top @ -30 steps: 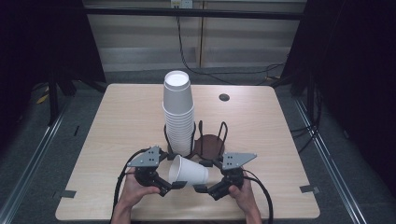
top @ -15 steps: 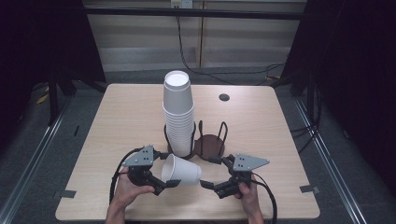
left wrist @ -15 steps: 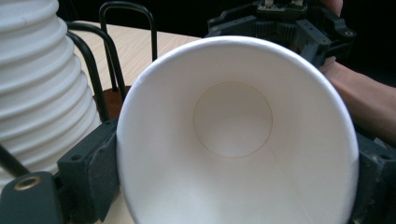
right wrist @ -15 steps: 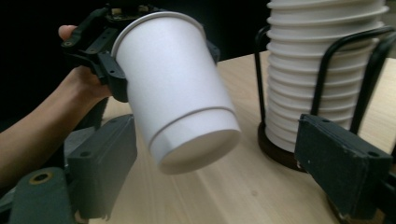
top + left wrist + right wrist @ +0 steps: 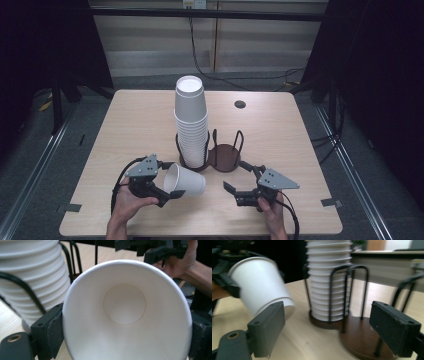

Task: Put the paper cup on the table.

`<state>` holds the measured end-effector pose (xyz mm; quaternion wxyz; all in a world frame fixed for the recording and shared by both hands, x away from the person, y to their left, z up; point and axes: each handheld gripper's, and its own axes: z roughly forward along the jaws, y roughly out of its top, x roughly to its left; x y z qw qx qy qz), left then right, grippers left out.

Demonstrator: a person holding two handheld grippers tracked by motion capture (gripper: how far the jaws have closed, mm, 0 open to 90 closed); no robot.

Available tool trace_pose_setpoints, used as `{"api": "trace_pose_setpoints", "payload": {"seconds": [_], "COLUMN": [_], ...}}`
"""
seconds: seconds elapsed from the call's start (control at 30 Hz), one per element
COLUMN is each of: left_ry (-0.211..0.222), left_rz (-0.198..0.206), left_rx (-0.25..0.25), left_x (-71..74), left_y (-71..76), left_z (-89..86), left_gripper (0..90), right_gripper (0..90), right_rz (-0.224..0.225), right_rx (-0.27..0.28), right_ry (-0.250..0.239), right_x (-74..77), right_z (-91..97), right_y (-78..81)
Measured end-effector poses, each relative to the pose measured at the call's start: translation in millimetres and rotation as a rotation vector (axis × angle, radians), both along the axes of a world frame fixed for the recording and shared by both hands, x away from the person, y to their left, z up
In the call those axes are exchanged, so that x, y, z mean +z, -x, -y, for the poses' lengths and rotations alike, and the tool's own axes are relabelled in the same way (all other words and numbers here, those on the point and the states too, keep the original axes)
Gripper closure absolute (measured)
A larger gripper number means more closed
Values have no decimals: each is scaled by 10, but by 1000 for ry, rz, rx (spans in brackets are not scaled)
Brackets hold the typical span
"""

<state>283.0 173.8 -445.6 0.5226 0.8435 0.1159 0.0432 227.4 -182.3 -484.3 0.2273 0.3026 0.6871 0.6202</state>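
Observation:
A white paper cup (image 5: 186,180) lies on its side just above the table, mouth to the left, and my left gripper (image 5: 170,181) is shut on it near the rim. In the left gripper view the cup's mouth (image 5: 125,315) sits between both pads (image 5: 53,332). My right gripper (image 5: 235,175) is open to the cup's right, apart from it, with nothing between its jaws. In the right gripper view, the cup (image 5: 259,282) hangs at the upper left. A tall stack of white cups (image 5: 191,120) stands in a dark wire holder (image 5: 224,156).
The holder's right-hand ring (image 5: 362,340) has a bare brown base between black wire hoops. A small dark round spot (image 5: 240,104) lies at the far right of the wooden table (image 5: 125,125). Dark floor and rails surround the table.
My left gripper has carried the cup a little to the left. My right gripper has drawn away to the right, leaving a gap between it and the cup's base.

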Motion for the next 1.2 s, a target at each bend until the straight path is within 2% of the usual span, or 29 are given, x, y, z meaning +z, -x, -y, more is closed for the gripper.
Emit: {"api": "trace_pose_setpoints", "payload": {"seconds": [0.03,0.1,0.13,0.17,0.3,0.43,0.5,0.6,0.67,0.77,0.93,1.03,1.07,1.1,1.2], "left_ry": [-4,-6,-15,-25,-35,-40,-41,-38,-34,-20,-30,-28,-28,-40,-56], "left_rz": [-2,-4,-4,-6,-9,-23,-21,-24,-27,-32,-14,-5,-5,-1,8], "left_rx": [5,14,22,45,54,89,84,103,119,154,149,190,190,220,229], "left_x": [-2,-1,2,5,3,12,17,31,32,67,137,197,197,233,278], "left_y": [-3,-16,-18,-24,-30,-37,-44,-39,-36,-42,-39,-78,-78,-108,-143], "left_z": [-23,-72,-92,-126,-173,-273,-291,-329,-371,-474,-516,-592,-592,-633,-663], "left_gripper": [97,97,97,96,96,95,95,92,92,92,93,93,93,93,93], "right_gripper": [127,126,126,127,127,128,127,126,127,127,127,126,126,126,127], "right_rz": [5,18,18,29,41,56,60,69,92,122,118,119,120,120,120], "right_rx": [-45,-73,-73,-96,-112,-155,-159,-160,-161,-168,-168,-169,-168,-167,-167], "right_ry": [-9,-14,-14,-9,-17,-12,-21,-34,-22,-50,-52,-52,-53,-53,-53], "right_x": [-44,-87,-87,-126,-175,-246,-249,-254,-257,-271,-272,-272,-272,-272,-272], "right_z": [25,43,43,52,47,37,40,52,43,70,69,70,69,70,69], "right_y": [15,26,26,29,33,29,38,42,64,91,93,94,93,93,93]}}
